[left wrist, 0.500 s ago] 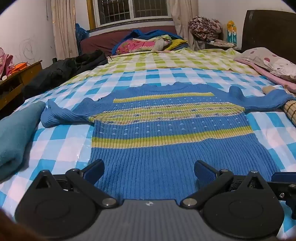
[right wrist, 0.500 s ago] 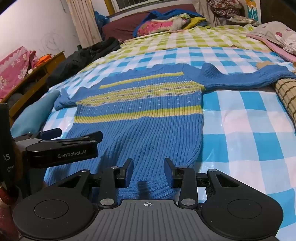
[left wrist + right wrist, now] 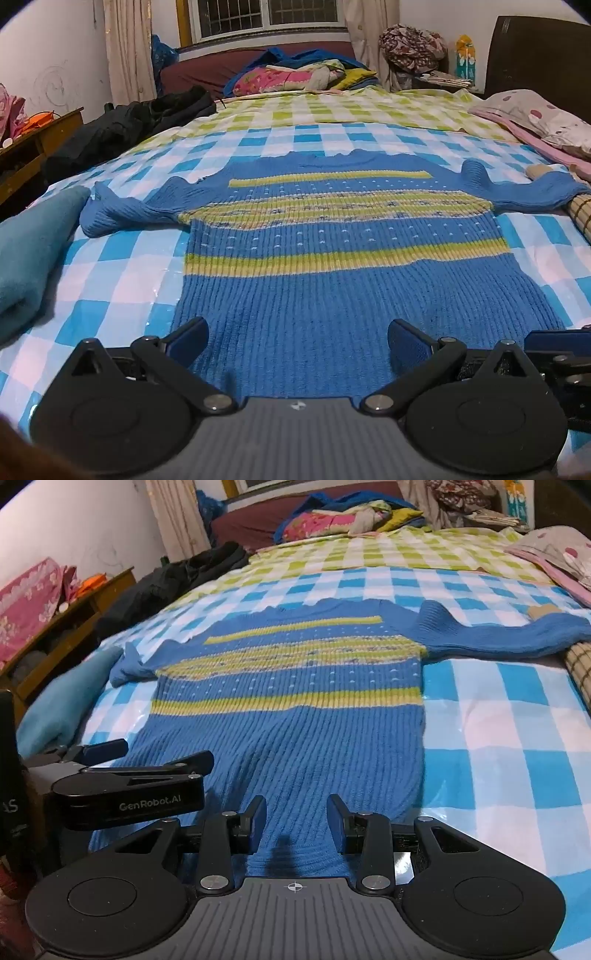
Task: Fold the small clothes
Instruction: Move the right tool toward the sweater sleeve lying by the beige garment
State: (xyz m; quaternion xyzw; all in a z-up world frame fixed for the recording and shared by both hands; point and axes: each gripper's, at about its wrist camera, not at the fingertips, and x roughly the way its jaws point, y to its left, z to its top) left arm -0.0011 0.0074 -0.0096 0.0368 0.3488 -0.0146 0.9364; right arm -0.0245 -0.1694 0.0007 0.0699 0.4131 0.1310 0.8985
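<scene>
A blue ribbed sweater (image 3: 332,295) with yellow-green stripes lies flat on the checked bed sheet (image 3: 110,280), hem toward me and both sleeves spread sideways. My left gripper (image 3: 297,336) stands wide open over the hem's left half, with only flat knit between its blue pads (image 3: 188,338). My right gripper (image 3: 295,812) is open with a narrower gap, low over the sweater (image 3: 295,738) near the hem's right half, and grips nothing. In the right wrist view the left gripper (image 3: 155,755) shows side-on at the left. A right finger (image 3: 554,338) shows at the left view's edge.
A folded teal cloth (image 3: 26,258) lies left of the sweater, and a dark jacket (image 3: 122,129) lies farther back. Pink bedding and a pillow (image 3: 535,122) sit at the right. A woven mat's edge (image 3: 581,218) touches the right sleeve. Piled clothes (image 3: 295,74) line the far end, and a wooden desk (image 3: 40,136) stands left.
</scene>
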